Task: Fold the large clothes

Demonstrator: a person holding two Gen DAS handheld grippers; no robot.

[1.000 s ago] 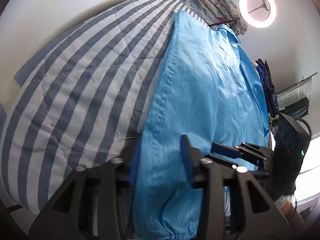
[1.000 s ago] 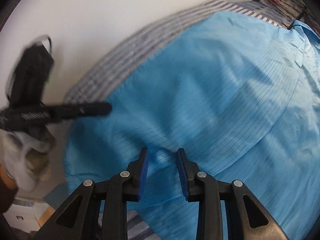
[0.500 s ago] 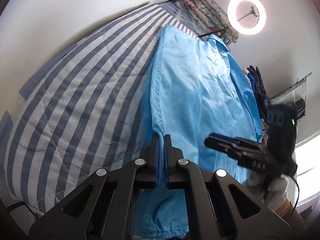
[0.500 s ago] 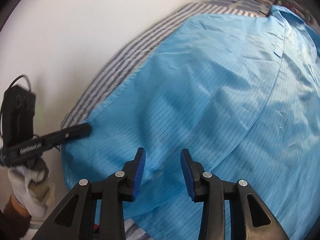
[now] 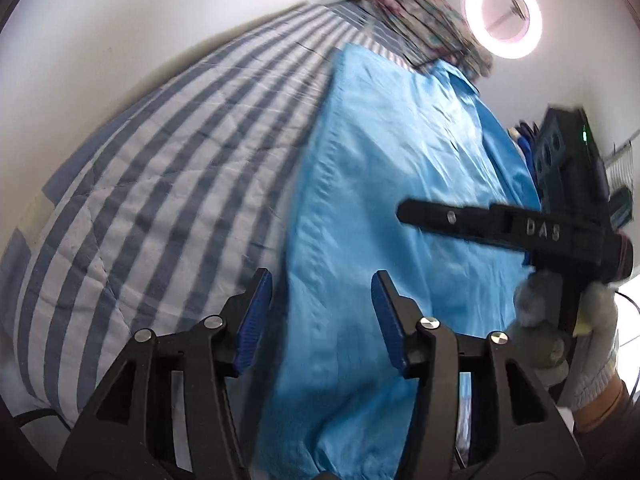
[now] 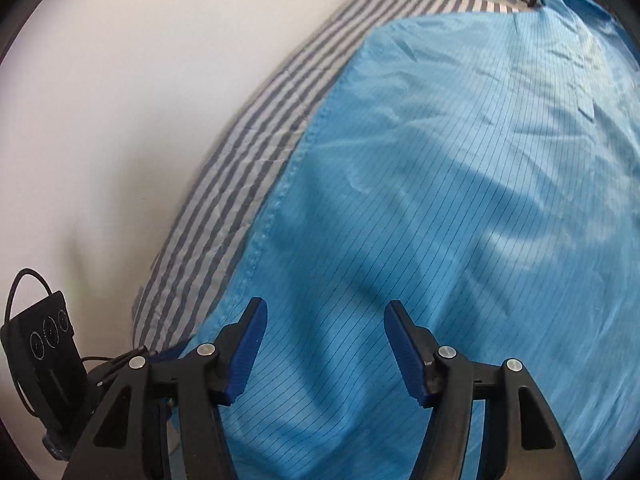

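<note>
A large light-blue pinstriped garment (image 5: 400, 160) lies spread flat on a blue-and-white striped bedspread (image 5: 160, 180). My left gripper (image 5: 320, 312) hovers over the garment's left seam near the bottom hem. Its jaws are opening, the seam lies below the gap, and the pads do not press it. My right gripper (image 6: 324, 340) hangs above the middle of the garment (image 6: 460, 160) with its jaws opening and nothing pinched between them. In the left wrist view the right gripper (image 5: 412, 214) shows side-on, held by a gloved hand (image 5: 592, 344). The left gripper (image 6: 160, 358) shows at the lower left of the right wrist view.
A ring light (image 5: 503, 19) glows on the far wall above a heap of floral fabric (image 5: 420, 12) at the head of the bed. Dark blue clothes (image 5: 524, 140) lie beyond the garment's right side. A white wall (image 6: 120, 80) runs along the bedspread (image 6: 248, 168).
The left gripper shut on the garment's left seam, then let go and stands open again. The right gripper has opened wider and shifted over the garment, away from the hem.
</note>
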